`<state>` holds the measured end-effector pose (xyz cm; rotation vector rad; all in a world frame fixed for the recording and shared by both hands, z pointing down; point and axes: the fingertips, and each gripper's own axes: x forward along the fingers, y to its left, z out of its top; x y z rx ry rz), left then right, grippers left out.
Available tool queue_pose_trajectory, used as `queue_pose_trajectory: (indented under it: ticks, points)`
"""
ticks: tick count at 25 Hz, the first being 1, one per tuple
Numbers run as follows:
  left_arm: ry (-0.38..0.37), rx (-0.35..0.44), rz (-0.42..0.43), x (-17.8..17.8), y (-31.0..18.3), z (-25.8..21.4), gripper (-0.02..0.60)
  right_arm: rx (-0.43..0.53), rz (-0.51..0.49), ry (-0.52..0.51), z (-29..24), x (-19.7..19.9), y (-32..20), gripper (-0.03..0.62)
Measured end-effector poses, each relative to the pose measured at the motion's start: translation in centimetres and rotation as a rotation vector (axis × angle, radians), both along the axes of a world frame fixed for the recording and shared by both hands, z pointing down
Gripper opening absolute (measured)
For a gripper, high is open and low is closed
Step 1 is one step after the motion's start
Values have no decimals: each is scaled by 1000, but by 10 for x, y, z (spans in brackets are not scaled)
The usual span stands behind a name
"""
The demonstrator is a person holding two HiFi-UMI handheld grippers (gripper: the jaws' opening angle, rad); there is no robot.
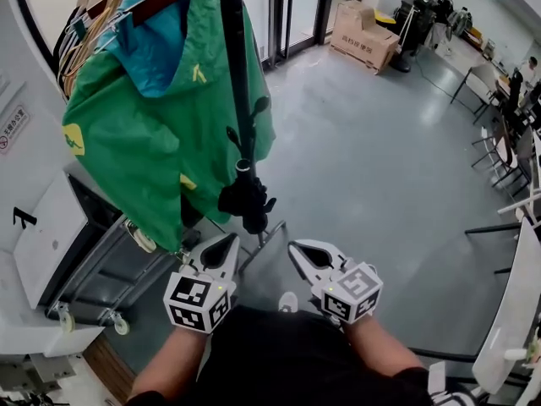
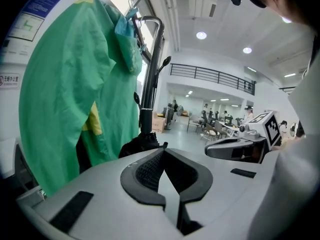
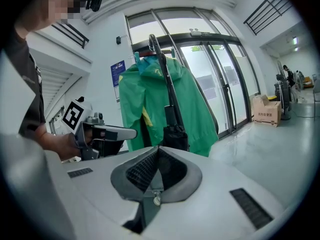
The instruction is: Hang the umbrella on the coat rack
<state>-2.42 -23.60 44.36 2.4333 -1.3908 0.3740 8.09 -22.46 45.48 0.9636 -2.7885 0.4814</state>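
The black umbrella (image 1: pixel 246 200) hangs on the coat rack (image 1: pixel 235 66). It lies close against the rack's dark upright pole, with its short cylindrical end on top and the bunched black fabric below. What it hangs by cannot be made out. A green jacket (image 1: pixel 161 134) hangs from the same coat rack, on the side away from the open floor (image 1: pixel 380 184), and its lower hem comes down about level with the umbrella.

Both grippers are on the near side of the coat rack, below the umbrella and apart from it. The left gripper (image 1: pixel 226 242) points up towards the foot of the pole. In the left gripper view its jaws are clenched together with nothing between them, and the umbrella (image 2: pixel 142 143) shows just past their tips in front of the jacket (image 2: pixel 75 94). The right gripper (image 1: pixel 296 249) sits beside it, on the side of the coat rack away from the jacket. Its jaws are also closed and empty. In the right gripper view the umbrella (image 3: pixel 175 131) and the pole (image 3: pixel 162 69) stand straight ahead.

A cardboard box (image 1: pixel 363 32) rests on the floor well beyond the coat rack.
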Motion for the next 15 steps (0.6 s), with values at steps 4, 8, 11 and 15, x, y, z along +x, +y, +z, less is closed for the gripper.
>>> queue_pose_trajectory:
  ticks: [4,8,11,15]
  points:
    - [-2,-4,20,-5,2,3,15,-1,17,-5,0,-7,2,9]
    - [2,1,32,-10,1,2,15,-1,32,2,0,-11,3,10]
    - [7,7,43,-13,0,0,15,0,41,6,-1,-14,4,9]
    - [11,11,55,-16,2,-1,15,3,46,17,-2,-19,7,10]
